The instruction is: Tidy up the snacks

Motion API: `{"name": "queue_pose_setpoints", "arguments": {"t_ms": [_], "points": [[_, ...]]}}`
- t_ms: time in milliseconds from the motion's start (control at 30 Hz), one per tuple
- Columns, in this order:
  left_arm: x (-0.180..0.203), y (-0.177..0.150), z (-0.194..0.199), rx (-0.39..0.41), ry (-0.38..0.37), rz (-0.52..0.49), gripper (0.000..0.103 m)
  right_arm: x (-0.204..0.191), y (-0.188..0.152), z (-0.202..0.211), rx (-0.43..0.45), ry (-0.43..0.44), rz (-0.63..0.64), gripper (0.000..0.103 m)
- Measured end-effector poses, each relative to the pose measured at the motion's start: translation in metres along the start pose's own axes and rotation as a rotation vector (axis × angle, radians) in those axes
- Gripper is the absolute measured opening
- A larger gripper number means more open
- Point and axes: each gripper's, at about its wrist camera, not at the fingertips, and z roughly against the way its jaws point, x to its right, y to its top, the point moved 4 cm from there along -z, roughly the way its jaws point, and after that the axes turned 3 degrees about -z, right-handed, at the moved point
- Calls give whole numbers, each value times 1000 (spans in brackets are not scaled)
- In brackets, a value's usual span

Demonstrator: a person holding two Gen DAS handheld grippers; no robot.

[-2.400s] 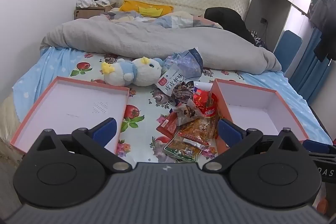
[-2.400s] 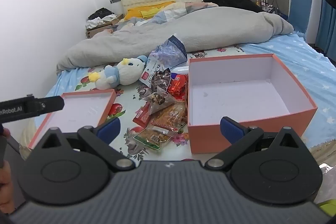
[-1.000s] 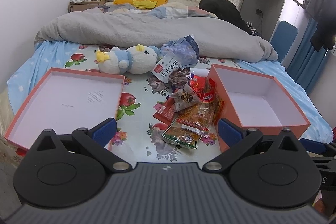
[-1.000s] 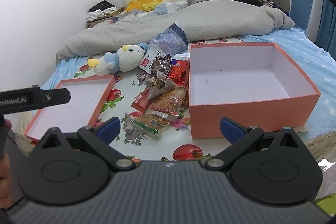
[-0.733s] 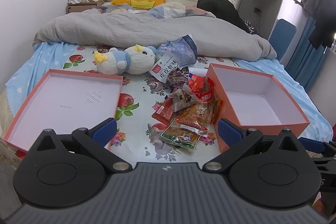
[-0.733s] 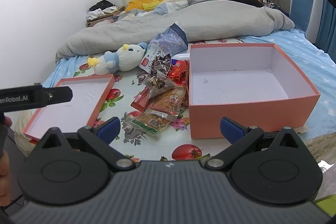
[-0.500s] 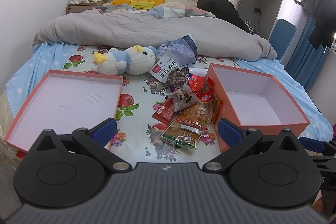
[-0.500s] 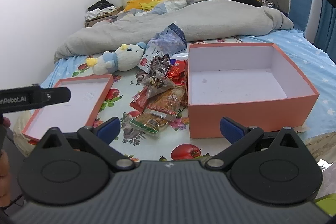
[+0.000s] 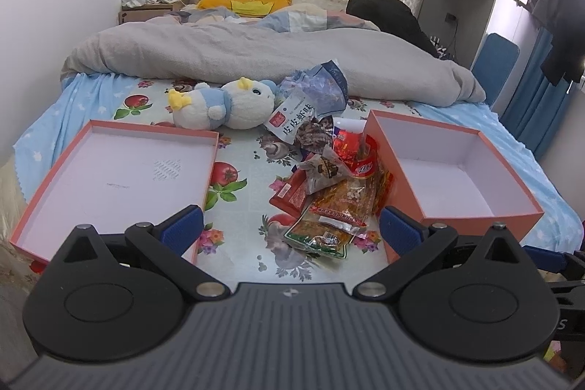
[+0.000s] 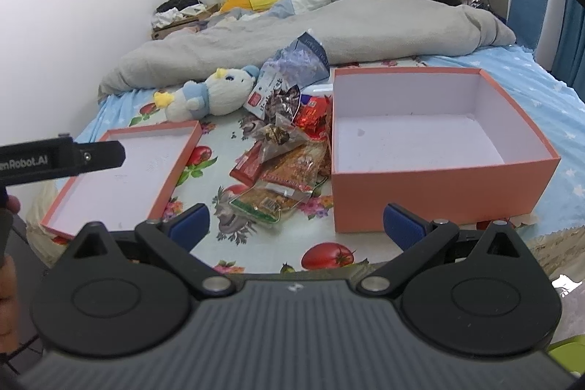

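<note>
Left wrist view: the left gripper [image 9: 290, 229] hovers over the foot of a bed, its blue-tipped fingers spread wide with nothing between them. Ahead, a heap of snack packets [image 9: 329, 178] lies on a fruit-patterned cloth [image 9: 248, 148], between a shallow orange lid [image 9: 113, 170] on the left and a deeper orange box [image 9: 457, 170] on the right. The packets overlap, so their number is unclear. The gripper body hides the cloth's near edge. A plush penguin [image 9: 223, 103] lies just behind the heap.

Right wrist view: the right gripper [image 10: 296, 225] is likewise wide open and holds nothing. The snack packets [image 10: 289, 163] sit touching the box [image 10: 438, 178] at its left wall. Part of the left gripper [image 10: 62, 159] juts in, cut off at the left edge.
</note>
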Motion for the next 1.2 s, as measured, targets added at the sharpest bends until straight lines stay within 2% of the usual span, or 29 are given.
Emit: {"name": "queue_pose_setpoints", "arguments": {"t_ms": [700,900,1100,1200], "points": [[0,-7,-7,-43,0,0,103,1,-11,-4,-27,70,-41,102],[0,-5,-7,-32,3,-7,103,2,-9,-2,-4,53,-35,102],[1,-9,-15,-55,12,-12,103,3,-11,-5,23,25,-20,103],[-2,-11,-23,-71,15,-5,103,1,-12,-11,7,38,-13,103]]}}
